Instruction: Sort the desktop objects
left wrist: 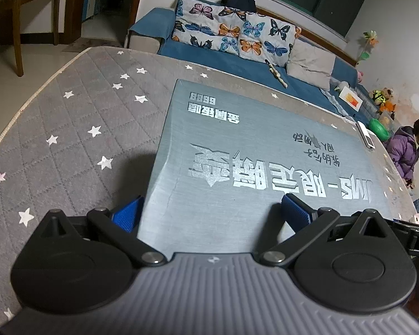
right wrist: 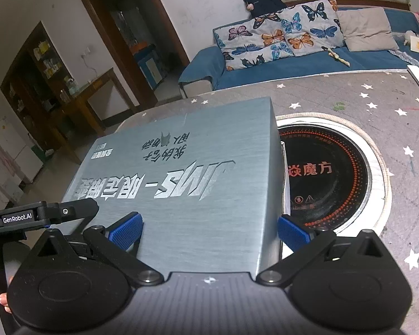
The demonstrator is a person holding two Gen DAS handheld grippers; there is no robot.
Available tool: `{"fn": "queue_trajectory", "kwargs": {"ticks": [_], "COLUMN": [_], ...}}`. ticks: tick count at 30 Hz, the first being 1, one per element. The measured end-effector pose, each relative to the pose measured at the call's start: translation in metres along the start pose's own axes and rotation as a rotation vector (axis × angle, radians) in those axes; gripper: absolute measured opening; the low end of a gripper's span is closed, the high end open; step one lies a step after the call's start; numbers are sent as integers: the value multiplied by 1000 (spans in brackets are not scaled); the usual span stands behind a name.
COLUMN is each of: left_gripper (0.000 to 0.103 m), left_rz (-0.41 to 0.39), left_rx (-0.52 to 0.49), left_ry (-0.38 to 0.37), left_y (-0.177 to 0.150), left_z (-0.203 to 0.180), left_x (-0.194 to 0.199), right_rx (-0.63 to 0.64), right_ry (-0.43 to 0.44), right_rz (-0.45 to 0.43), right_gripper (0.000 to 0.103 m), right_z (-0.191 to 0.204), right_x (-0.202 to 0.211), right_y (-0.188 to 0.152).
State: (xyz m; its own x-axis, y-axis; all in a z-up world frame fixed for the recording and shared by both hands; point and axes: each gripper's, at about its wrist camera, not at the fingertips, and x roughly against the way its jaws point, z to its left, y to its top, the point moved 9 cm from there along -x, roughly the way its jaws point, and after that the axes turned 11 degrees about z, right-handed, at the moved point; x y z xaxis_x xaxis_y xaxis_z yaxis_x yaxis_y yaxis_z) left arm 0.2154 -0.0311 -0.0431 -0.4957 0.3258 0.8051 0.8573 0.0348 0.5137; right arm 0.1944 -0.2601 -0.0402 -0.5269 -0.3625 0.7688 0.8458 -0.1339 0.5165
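Both hand-held grippers, left (left wrist: pixel 212 213) and right (right wrist: pixel 209 230), stand spread wide at the grey box (right wrist: pixel 181 178), which lies on the tabletop (left wrist: pixel 69 128) overlapping the induction cooker (right wrist: pixel 329 178).

A home living room: a blue sofa (left wrist: pixel 237 64) with butterfly cushions (right wrist: pixel 279 36), wooden cabinet (right wrist: pixel 36 83), star-patterned table (left wrist: pixel 69 128)

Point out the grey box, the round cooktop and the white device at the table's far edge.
grey box (right wrist: pixel 181 184): right wrist view, on its printed lid.
round cooktop (right wrist: pixel 332 184): right wrist view, on its black glass.
white device (left wrist: pixel 365 135): left wrist view, on its top face.
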Motion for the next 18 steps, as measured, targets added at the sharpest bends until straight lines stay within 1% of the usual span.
{"fn": "queue_trajectory", "kwargs": {"ticks": [5, 10, 18], "left_gripper": [103, 103, 103], "left_rz": [30, 30, 31], "left_rx": [17, 12, 9], "left_ry": [-9, -9, -1], "left_y": [1, 9, 9], "left_z": [-4, -1, 1], "left_x": [-3, 4, 5], "right_rx": [3, 5, -1], "right_ry": [-7, -9, -5], "right_rz": [8, 6, 15], "right_gripper": [103, 103, 103], "right_z": [2, 3, -2], "right_x": [0, 2, -2], "right_y": [1, 1, 1]}}
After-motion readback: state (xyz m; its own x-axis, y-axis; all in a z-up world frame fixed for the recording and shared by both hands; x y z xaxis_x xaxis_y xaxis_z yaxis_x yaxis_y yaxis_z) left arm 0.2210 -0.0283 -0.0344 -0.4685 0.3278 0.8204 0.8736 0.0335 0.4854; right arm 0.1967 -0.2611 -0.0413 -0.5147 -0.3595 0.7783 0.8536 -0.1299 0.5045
